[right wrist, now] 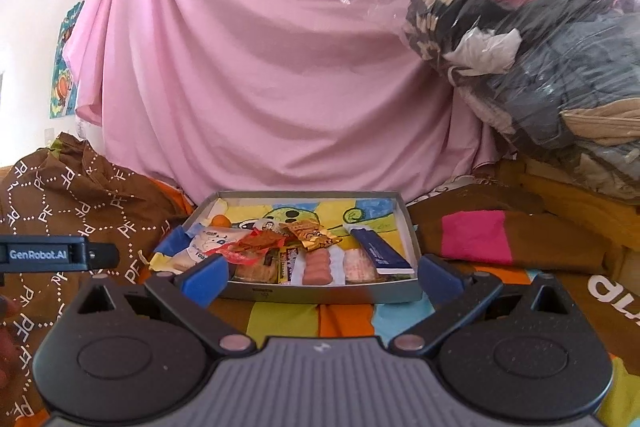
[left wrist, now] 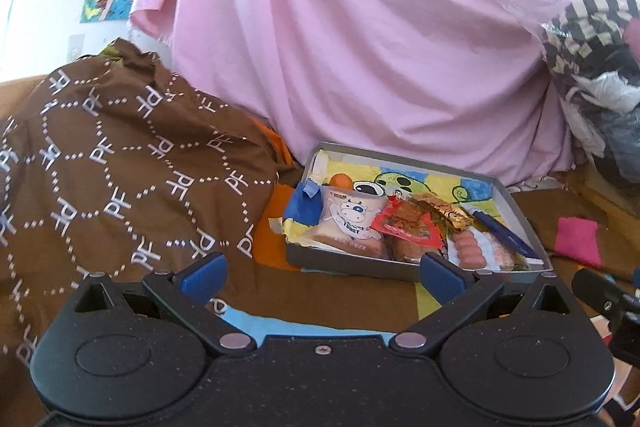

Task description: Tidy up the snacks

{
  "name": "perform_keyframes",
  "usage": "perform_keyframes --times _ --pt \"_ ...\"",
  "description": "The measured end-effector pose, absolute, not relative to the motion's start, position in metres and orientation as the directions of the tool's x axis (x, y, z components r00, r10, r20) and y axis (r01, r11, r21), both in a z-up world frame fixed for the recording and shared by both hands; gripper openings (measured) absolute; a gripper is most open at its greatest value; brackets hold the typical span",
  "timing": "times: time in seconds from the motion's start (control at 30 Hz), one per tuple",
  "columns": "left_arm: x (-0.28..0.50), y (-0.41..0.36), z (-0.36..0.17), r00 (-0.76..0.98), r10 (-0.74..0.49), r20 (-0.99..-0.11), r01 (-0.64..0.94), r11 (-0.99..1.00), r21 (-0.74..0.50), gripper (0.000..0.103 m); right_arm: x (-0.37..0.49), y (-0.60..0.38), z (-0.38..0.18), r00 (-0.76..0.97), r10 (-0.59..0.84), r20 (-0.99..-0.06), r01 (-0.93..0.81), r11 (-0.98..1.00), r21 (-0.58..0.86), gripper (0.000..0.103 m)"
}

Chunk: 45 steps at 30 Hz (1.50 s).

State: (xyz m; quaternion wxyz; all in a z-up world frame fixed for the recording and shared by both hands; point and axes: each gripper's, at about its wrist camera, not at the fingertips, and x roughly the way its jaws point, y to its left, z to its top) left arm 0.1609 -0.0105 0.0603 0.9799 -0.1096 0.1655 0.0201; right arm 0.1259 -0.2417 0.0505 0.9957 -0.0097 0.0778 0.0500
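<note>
**Both fingers open, snack tray ahead**

We hold the left gripper [left wrist: 322,273] and right gripper [right wrist: 320,277] with fingers spread wide, both empty. Just beyond the right fingers, centred between them, sits the grey tray [right wrist: 320,293] on the bed cover. Inside lie the toast pack [left wrist: 352,223], sausages [right wrist: 318,267] and blue tube [right wrist: 378,251]. A pink sheet [right wrist: 260,67] hangs behind.

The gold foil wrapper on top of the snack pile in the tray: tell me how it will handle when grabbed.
The gold foil wrapper looks crinkled and thin, so it will probably crush and flex rather than stay stiff. It seems light for its size. It lies loose on other packets in the grey tray, so a push would likely slide it or shift its neighbours.
</note>
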Motion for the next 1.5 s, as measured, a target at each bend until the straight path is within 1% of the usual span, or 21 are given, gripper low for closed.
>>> perform_keyframes --times 0.27,0.4,0.57,0.83,1.0,1.1,1.33,1.5 --pt "0.139 -0.013 0.061 0.945 0.021 -0.325 -0.092 0.975 -0.202 0.102 0.106 -0.249 0.05 0.988 0.089 -0.123 -0.088 0.996 0.016 0.103" --pt "0.127 -0.014 0.06 0.945 0.026 -0.325 -0.096 0.975 -0.201 0.102 0.096 -0.253 0.046 0.99 0.082 -0.118 -0.08 0.997 0.02 0.103" --pt "0.112 -0.018 0.058 0.948 0.034 -0.316 -0.092 0.981 -0.171 0.102 0.085 -0.258 0.045 0.99 0.079 -0.117 -0.076 0.997 0.03 0.103" --pt "0.092 -0.019 0.058 0.947 0.047 -0.319 -0.107 0.979 -0.173 0.102 0.071 -0.26 0.046 0.99 0.091 -0.11 -0.089 0.996 0.026 0.103" --pt "0.076 -0.021 0.057 0.954 0.027 -0.298 -0.068 0.989 -0.129 0.102 0.059 -0.261 0.045 0.988 0.097 -0.124 -0.095 0.995 0.019 0.103" --pt "0.066 -0.021 0.054 0.954 0.02 -0.3 -0.054 0.993 -0.105 0.102 0.049 -0.262 0.045 0.988 0.093 -0.125 -0.092 0.996 0.011 0.103" --pt "0.054 -0.015 0.048 0.945 0.017 -0.326 -0.063 0.989 -0.133 0.102 0.035 -0.255 0.042 0.986 0.1 -0.135 -0.1 0.995 0.006 0.103" --pt "0.048 -0.015 0.044 0.941 0.006 -0.337 -0.048 0.992 -0.116 0.102 0.026 -0.249 0.034 0.98 0.118 -0.163 -0.116 0.993 0.018 0.103"
